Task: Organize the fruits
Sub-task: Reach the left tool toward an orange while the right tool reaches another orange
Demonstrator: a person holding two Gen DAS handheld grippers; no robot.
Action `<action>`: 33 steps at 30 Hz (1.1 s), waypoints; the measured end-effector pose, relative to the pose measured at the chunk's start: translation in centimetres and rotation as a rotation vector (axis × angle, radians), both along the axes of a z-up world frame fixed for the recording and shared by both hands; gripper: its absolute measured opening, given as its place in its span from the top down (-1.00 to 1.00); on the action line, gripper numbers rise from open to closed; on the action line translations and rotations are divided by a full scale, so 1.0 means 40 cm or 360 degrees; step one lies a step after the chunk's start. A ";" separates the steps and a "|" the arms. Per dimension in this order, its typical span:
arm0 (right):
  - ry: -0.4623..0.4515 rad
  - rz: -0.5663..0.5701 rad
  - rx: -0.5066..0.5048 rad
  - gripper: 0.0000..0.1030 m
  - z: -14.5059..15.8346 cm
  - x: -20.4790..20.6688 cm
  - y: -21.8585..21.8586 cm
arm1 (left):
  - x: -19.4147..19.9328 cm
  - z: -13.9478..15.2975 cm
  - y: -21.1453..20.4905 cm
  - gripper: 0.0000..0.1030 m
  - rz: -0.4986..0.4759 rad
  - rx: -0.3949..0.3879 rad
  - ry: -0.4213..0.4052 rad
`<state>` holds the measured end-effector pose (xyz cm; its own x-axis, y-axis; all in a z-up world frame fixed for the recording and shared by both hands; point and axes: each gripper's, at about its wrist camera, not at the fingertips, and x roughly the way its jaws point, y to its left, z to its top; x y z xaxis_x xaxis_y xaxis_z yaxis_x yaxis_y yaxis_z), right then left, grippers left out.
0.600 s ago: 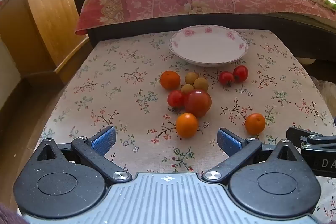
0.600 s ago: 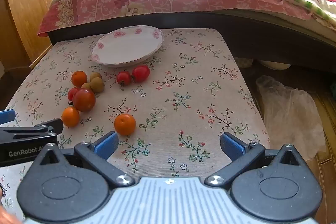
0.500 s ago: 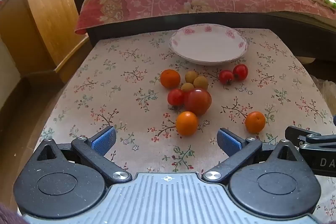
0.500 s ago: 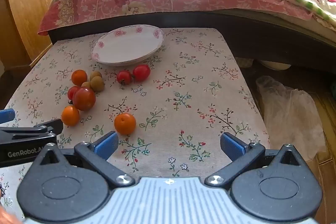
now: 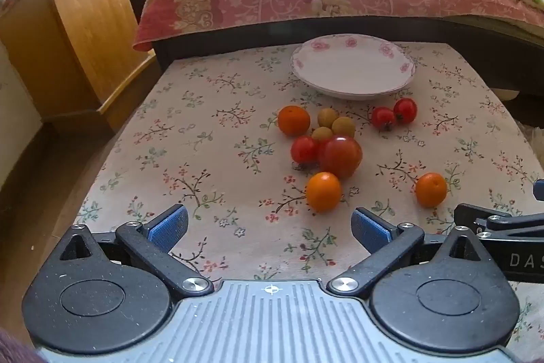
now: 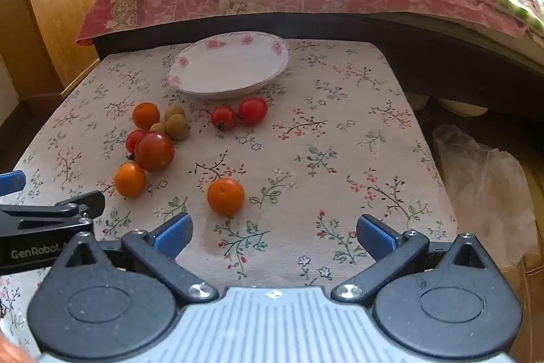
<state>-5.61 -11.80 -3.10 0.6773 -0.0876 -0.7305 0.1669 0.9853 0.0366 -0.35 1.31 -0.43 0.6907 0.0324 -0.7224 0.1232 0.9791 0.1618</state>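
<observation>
Waiting wide apart and holding nothing, both claws, left claw (image 5: 268, 223) and right claw (image 6: 274, 232), hover near; a bumped orange (image 6: 225, 196) could roll off the surface (image 6: 340, 131).

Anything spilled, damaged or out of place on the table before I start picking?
Nothing spilled or damaged. All the fruit lies loose on the tablecloth while the plate is bare. One orange sits apart from the cluster around the large tomato. Both grippers are open and hold nothing.

Left gripper (image 6: 20, 247) reads "GenRobot", right gripper (image 5: 510, 244) apparently "DAS".
</observation>
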 end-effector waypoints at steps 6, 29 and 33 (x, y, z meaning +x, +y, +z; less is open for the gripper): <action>0.0027 0.0067 0.0007 -0.97 -0.021 0.020 0.017 | 0.003 -0.015 0.006 -1.00 -0.0020 0.0053 -0.0012; 0.0015 0.0468 0.0078 -0.13 -0.042 0.107 -0.003 | 0.051 -0.060 -0.044 -0.79 -0.0419 0.0151 -0.0045; 0.0040 0.0545 0.0059 0.03 -0.048 0.127 0.002 | 0.067 -0.068 -0.049 -0.68 -0.0458 0.0126 -0.0017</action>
